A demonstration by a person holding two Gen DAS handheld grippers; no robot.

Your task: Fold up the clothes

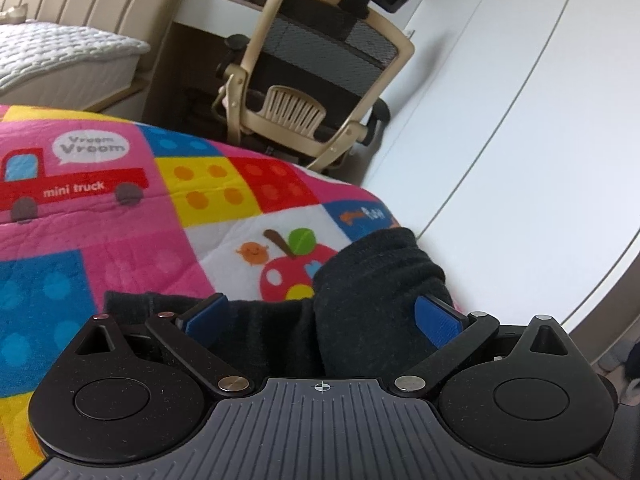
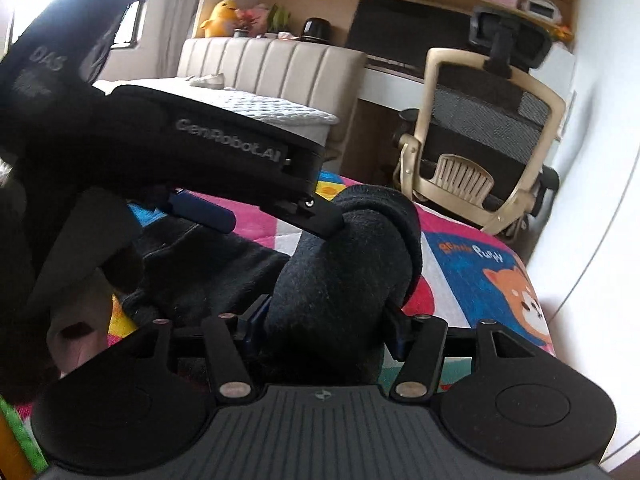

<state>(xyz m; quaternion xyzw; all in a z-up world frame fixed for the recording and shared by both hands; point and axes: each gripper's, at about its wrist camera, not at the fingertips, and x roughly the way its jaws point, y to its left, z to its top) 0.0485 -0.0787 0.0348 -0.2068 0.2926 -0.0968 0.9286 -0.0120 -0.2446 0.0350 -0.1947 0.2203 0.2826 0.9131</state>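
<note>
Mid-fold, judging by the bunching: black garment (image 1: 372, 280) lay on the quilt (image 1: 120, 220), left gripper (image 1: 320, 320) jaws wide astride its humped fold, right gripper (image 2: 324, 328) jaws closed on it; next move would need a flattened layer.

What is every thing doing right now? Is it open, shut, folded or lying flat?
Left tool: open, its blue pads either side of the cloth.
Right tool: shut on the black garment.
Black garment: rolled into a bunch, part lying on the quilt.
Colourful quilt: spread flat under the garment.
Office chair: empty, upright by the desk.
Bed: made, white cover on top.
</note>
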